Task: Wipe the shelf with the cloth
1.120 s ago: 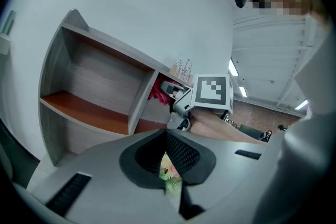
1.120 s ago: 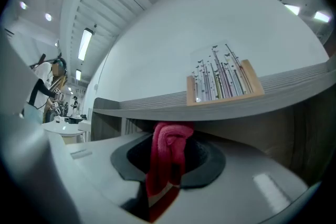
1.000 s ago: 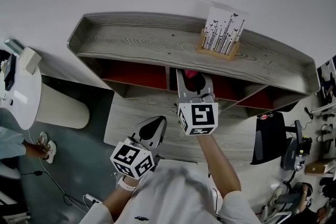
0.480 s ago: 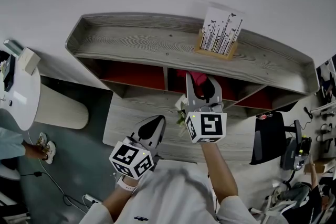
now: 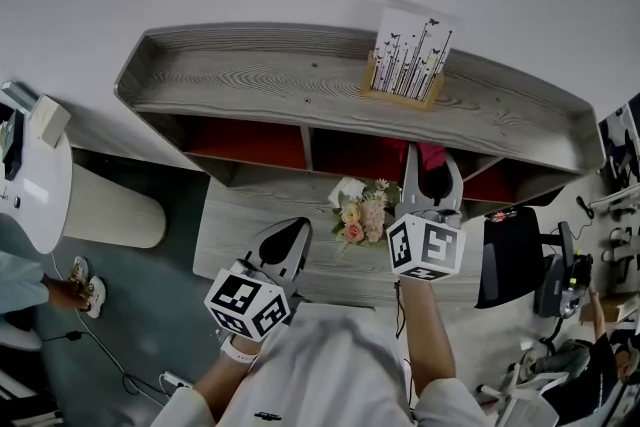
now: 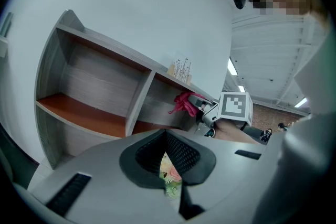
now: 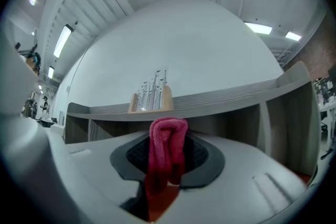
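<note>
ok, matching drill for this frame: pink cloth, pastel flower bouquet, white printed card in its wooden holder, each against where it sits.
Things:
1. pink cloth
2. pastel flower bouquet
3. white printed card in its wooden holder

Places:
A. on the top board of the grey wooden shelf
B. clamped in the right gripper
C. on the lower board, in front of the compartments

Pairs: 1-B, 2-C, 3-A

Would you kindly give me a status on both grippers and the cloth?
Right gripper shut on pink cloth, at the shelf, red compartment. Left gripper shut, empty, low. Flower bouquet close beside the cloth hand.
</note>
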Demonstrator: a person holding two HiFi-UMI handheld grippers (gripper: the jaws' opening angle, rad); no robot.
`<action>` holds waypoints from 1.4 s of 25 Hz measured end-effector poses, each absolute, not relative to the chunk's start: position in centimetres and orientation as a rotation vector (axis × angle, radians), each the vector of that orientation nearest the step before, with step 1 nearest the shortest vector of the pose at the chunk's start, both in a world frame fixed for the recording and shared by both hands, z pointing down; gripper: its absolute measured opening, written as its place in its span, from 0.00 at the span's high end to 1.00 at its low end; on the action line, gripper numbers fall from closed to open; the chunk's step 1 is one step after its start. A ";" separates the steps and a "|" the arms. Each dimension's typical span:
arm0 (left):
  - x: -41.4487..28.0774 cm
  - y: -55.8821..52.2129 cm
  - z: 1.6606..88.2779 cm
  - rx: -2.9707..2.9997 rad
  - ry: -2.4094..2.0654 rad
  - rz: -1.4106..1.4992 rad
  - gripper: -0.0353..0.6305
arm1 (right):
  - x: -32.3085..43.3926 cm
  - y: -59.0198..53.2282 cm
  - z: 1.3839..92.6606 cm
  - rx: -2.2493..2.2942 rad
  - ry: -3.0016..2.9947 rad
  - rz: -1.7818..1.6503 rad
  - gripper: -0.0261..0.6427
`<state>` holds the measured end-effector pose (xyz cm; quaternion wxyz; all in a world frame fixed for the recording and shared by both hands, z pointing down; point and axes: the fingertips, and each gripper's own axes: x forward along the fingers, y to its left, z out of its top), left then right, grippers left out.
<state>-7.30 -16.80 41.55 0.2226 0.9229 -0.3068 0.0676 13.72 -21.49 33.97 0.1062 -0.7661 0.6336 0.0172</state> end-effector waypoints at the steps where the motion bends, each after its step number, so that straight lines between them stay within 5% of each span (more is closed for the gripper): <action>1: -7.3 -16.8 41.5 2.554 -0.849 0.189 0.94 | 14.4 -21.0 34.0 -2.275 1.842 0.053 0.78; 35: -6.9 -16.9 39.5 2.644 -0.884 0.149 0.94 | 14.7 -6.5 41.0 -2.395 2.060 -0.080 0.78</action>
